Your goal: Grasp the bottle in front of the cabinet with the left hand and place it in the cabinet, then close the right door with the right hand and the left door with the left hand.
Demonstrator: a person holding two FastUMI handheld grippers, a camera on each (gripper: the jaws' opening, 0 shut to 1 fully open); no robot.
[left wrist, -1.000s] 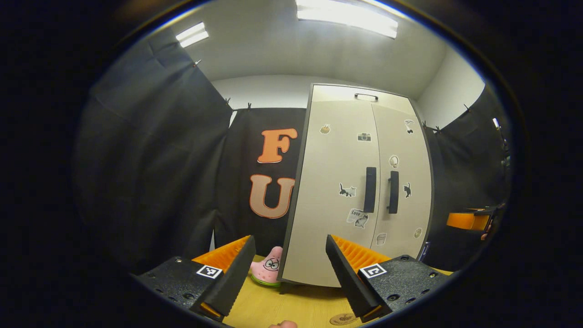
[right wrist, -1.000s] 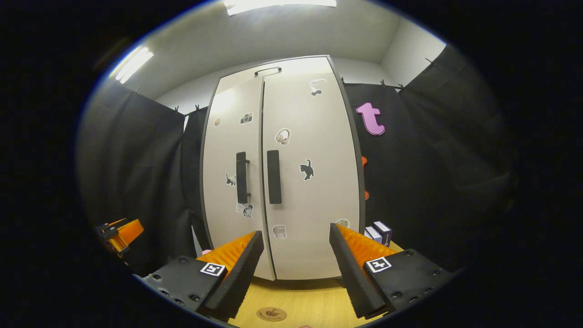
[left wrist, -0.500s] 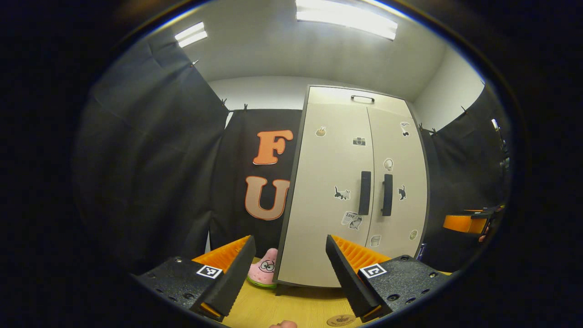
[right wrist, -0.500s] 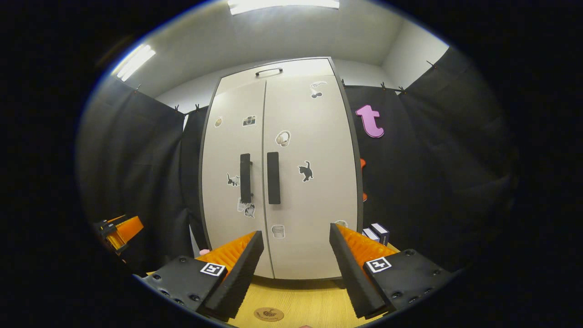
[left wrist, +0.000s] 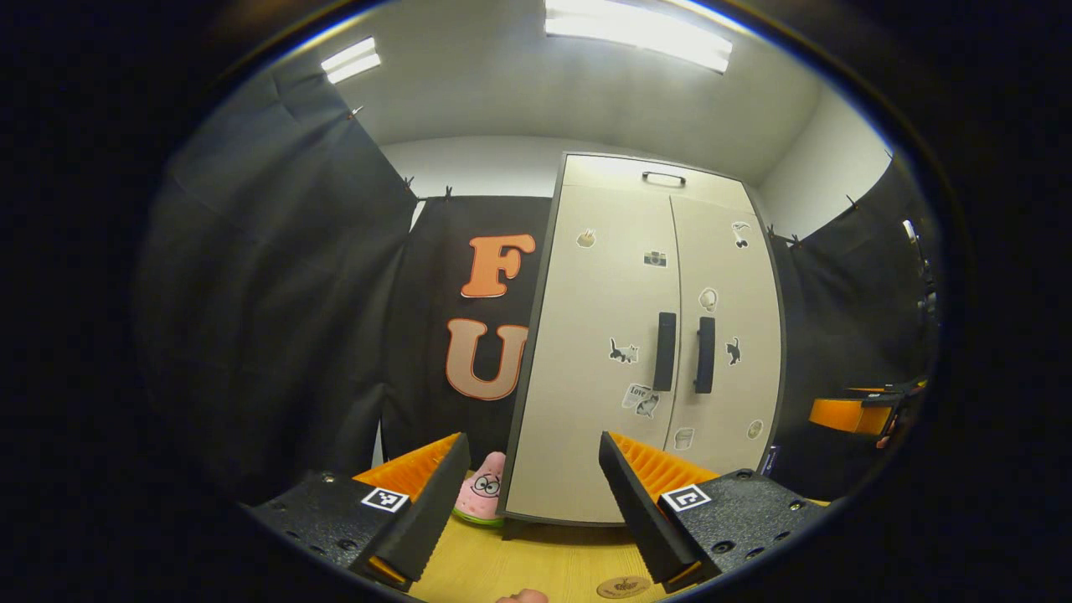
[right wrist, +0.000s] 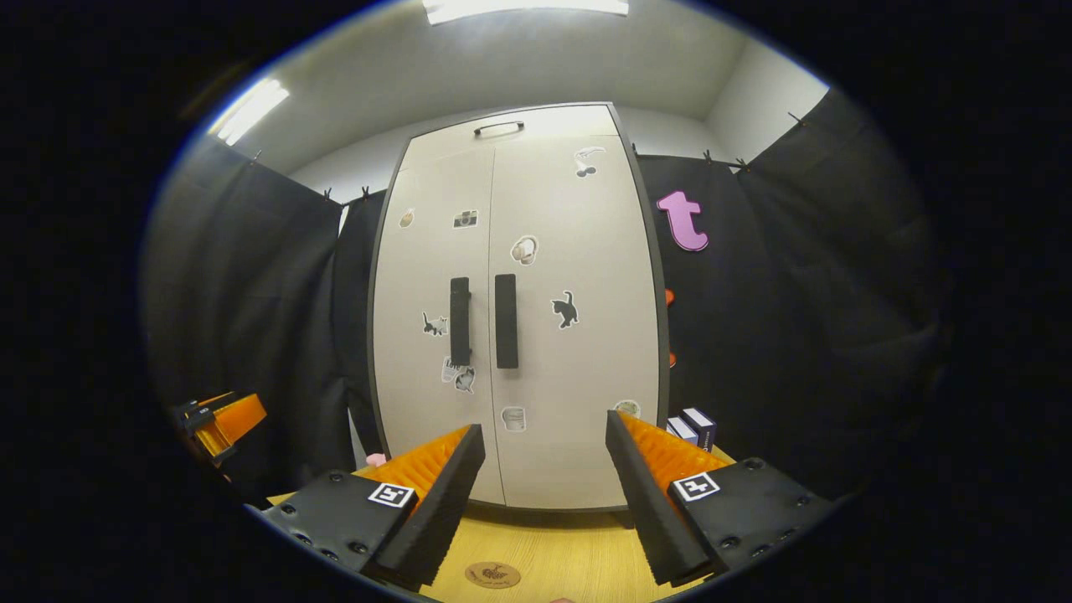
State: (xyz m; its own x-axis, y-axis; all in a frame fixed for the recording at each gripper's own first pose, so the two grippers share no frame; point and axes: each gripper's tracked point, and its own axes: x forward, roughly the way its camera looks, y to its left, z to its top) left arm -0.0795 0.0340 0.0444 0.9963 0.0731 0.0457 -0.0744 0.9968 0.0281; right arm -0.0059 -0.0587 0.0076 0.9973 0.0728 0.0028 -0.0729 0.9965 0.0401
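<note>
The pale cabinet (left wrist: 603,276) stands on the wooden table with its left door (right wrist: 431,268) and right door (right wrist: 586,360) both shut and flush. The two dark handles (right wrist: 482,321) sit side by side at the seam. Whatever is inside is hidden behind the doors. My left gripper (left wrist: 532,444) is open and holds nothing, a short way in front of the cabinet's left corner. My right gripper (right wrist: 544,427) is also open with nothing in it, facing the doors head-on. The right gripper (left wrist: 863,412) appears at the far right of the left gripper view, and the left gripper (right wrist: 219,420) at the far left of the right gripper view.
A pink starfish toy (left wrist: 481,494) lies left of the cabinet's base. Two small boxes (right wrist: 695,425) stand right of it. A round brown disc (right wrist: 492,574) lies on the table (right wrist: 569,561) in front of the doors. Black cloth walls close in on both sides.
Both grippers have drawn back a little from the cabinet, which looks smaller, most clearly in the left gripper view. The doors stay shut and both grippers stay open.
</note>
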